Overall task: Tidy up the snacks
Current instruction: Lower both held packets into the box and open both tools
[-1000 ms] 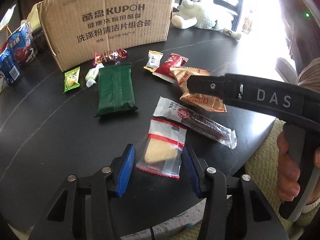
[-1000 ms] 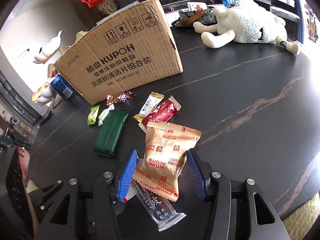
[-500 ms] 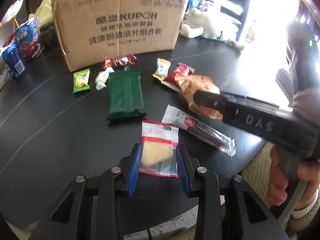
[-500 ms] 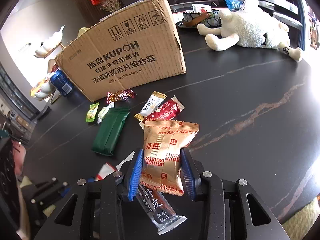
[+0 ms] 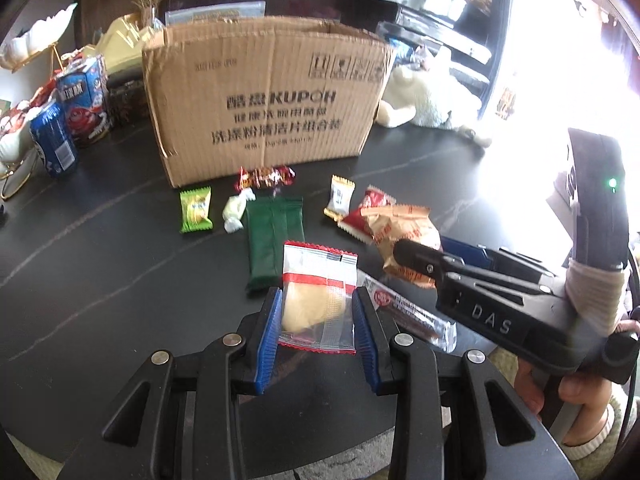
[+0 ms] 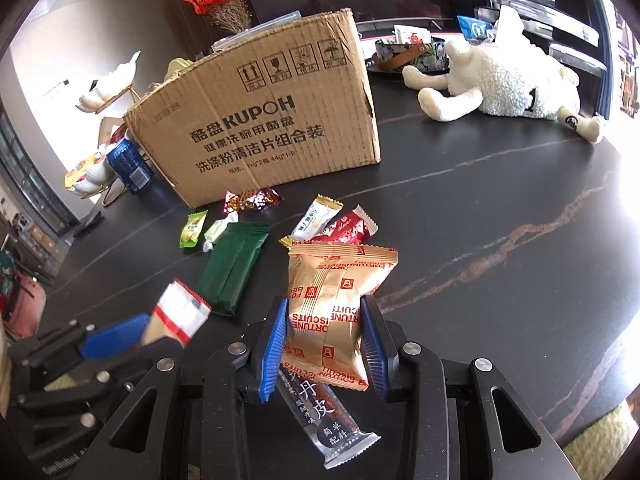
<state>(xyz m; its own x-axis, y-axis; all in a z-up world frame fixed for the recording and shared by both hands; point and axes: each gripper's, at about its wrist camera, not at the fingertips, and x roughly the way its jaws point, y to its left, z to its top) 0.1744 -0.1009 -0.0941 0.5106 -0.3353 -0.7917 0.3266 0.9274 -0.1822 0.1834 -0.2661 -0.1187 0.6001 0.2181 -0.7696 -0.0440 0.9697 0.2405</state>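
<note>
Snacks are lying scattered on the black table [image 6: 500, 208] in front of the cardboard box [image 5: 264, 100], and two of them are sitting between gripper fingers. The left gripper [image 5: 316, 316] is clamping its blue pads on the clear red-edged packet [image 5: 318, 292] with a pale yellow piece inside; in the right wrist view that packet appears clear of the tabletop. The right gripper [image 6: 324, 340] is pinching the gold biscuit bag [image 6: 336, 300] by its lower half, with the long dark bar [image 6: 324, 412] lying under it near the table's front edge. Behind them, the green pouch [image 5: 272, 240] is resting flat, with a small green candy [image 5: 195, 209] and a white candy [image 5: 236, 210] just beside its far end and a red foil sweet [image 5: 266, 176] touching the box's foot. A small white-and-gold sachet [image 6: 316, 218] and a red sachet [image 6: 348, 230] are sitting just beyond the gold bag. To the right, the table is lying bare up to the plush sheep [image 6: 508, 80] at the far edge; on the left, a blue can [image 5: 54, 144] is crowding the box's corner.
</note>
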